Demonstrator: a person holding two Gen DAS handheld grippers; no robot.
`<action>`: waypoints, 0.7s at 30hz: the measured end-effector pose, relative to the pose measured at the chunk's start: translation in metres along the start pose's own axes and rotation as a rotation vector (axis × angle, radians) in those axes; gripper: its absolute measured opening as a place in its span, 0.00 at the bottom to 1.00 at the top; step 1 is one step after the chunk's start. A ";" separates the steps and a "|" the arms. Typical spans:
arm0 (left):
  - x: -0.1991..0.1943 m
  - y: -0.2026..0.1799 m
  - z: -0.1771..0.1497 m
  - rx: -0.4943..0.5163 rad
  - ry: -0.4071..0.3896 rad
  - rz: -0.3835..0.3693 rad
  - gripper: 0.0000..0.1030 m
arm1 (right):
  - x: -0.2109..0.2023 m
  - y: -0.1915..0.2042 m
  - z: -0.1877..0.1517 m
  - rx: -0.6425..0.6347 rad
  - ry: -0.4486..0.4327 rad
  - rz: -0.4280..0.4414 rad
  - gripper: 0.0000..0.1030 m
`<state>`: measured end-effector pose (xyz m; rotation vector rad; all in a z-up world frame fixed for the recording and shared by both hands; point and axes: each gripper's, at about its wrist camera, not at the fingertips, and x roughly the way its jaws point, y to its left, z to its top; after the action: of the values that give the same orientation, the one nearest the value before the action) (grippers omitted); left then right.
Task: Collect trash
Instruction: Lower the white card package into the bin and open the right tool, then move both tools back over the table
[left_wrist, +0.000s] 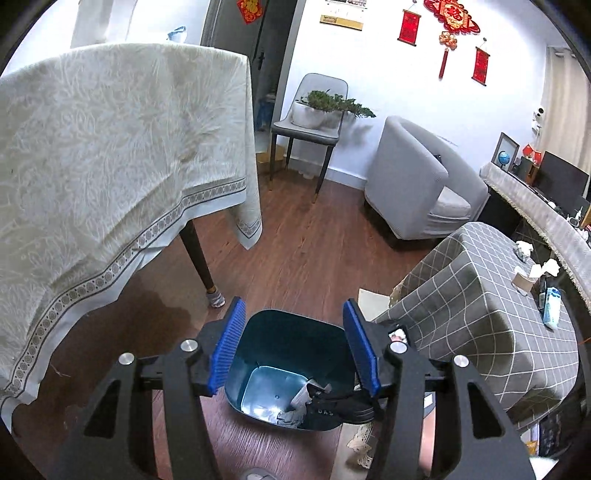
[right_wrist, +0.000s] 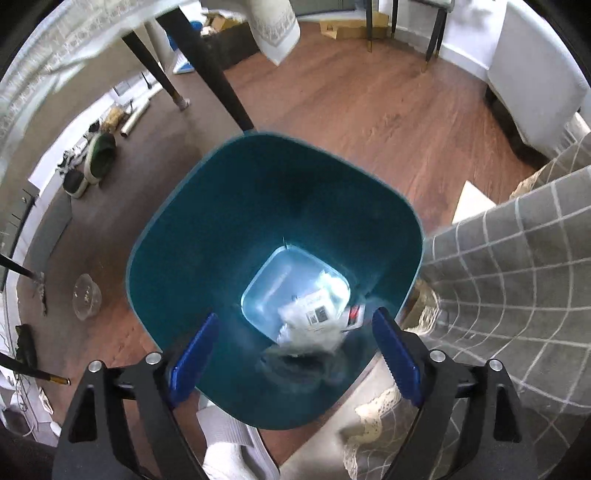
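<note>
The left gripper (left_wrist: 293, 345) and right gripper (right_wrist: 295, 354) both hung wide open and empty above the teal square plastic bin (right_wrist: 229, 206) on the wooden floor (right_wrist: 369, 110). Only the right wrist view showed the crumpled white labelled wrapper (right_wrist: 314, 314) at the bin's bottom; only the left showed the grey checked tablecloth (left_wrist: 480, 295) top, carrying further white tissue scraps (left_wrist: 550, 266).

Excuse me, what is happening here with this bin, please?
A person holds a claw in each hand above a teal trash bin that stands on the wood floor. The right claw and the left claw are both open and empty. Crumpled paper and wrappers already lie at the bottom of the bin.
</note>
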<state>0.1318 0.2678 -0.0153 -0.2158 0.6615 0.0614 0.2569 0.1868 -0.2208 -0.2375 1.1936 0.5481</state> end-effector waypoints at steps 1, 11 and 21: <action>0.000 -0.001 0.002 0.002 -0.001 0.000 0.56 | -0.008 -0.001 0.001 -0.002 -0.021 0.007 0.83; -0.016 -0.023 0.025 -0.002 -0.069 -0.038 0.56 | -0.073 -0.012 0.008 -0.042 -0.152 0.025 0.83; -0.025 -0.060 0.041 0.043 -0.125 -0.059 0.59 | -0.172 -0.031 0.002 -0.107 -0.359 -0.012 0.83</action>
<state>0.1441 0.2184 0.0421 -0.1882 0.5311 0.0045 0.2307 0.1138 -0.0640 -0.2263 0.8160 0.6160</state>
